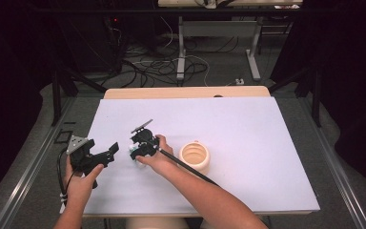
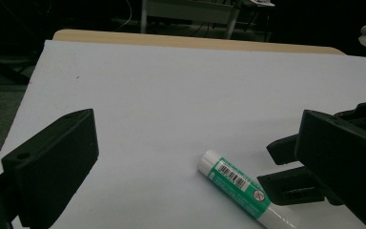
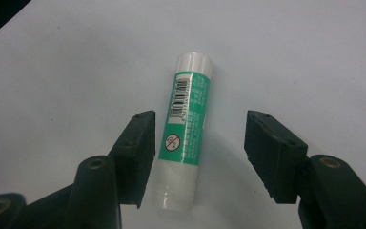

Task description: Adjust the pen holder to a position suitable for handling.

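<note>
A green-and-white glue stick (image 3: 186, 124) lies flat on the white table top (image 1: 248, 133). My right gripper (image 3: 201, 121) is lowered over it with one jaw on each side. Its left jaw stands right beside the tube, while a clear gap separates the tube from the other jaw, so the gripper is open. In the high view the right gripper (image 1: 140, 148) sits left of centre, with the glue stick (image 1: 133, 153) just showing under it. My left gripper (image 1: 109, 151) hovers to its left, open and with nothing between its fingers. In the left gripper view the glue stick (image 2: 238, 183) lies ahead, its far end between the right gripper's jaws.
A cream ribbed cup (image 1: 194, 156) stands upright just right of my right hand. The right gripper's black cable (image 1: 186, 167) runs back along the forearm. The table's wooden far edge (image 1: 186, 92) lies beyond, with floor cables and desk legs behind it.
</note>
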The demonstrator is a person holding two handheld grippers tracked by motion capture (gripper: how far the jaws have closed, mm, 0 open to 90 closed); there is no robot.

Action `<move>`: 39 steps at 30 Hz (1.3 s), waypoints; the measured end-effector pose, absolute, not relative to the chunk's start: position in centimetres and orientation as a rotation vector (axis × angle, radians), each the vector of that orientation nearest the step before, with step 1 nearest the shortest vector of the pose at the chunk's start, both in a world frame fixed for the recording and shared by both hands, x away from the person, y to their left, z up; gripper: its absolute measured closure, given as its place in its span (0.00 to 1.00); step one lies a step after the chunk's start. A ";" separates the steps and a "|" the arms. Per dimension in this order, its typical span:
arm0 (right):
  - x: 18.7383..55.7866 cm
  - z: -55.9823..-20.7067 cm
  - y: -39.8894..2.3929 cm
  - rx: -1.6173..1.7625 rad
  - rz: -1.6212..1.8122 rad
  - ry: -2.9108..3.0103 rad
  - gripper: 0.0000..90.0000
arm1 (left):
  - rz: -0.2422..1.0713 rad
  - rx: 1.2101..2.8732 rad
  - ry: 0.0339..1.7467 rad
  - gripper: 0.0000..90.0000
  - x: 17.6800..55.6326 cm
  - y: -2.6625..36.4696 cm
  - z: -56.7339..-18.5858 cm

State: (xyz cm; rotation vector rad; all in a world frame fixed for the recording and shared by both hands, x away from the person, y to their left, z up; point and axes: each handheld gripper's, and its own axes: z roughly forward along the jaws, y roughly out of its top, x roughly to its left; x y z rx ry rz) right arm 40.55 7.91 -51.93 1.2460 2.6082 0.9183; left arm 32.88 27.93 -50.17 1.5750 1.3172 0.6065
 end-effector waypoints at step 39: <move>40.2 -54.5 9.8 1.356 0.882 2.612 0.73 | 0.611 1.571 1.319 0.01 32.9 28.1 -50.2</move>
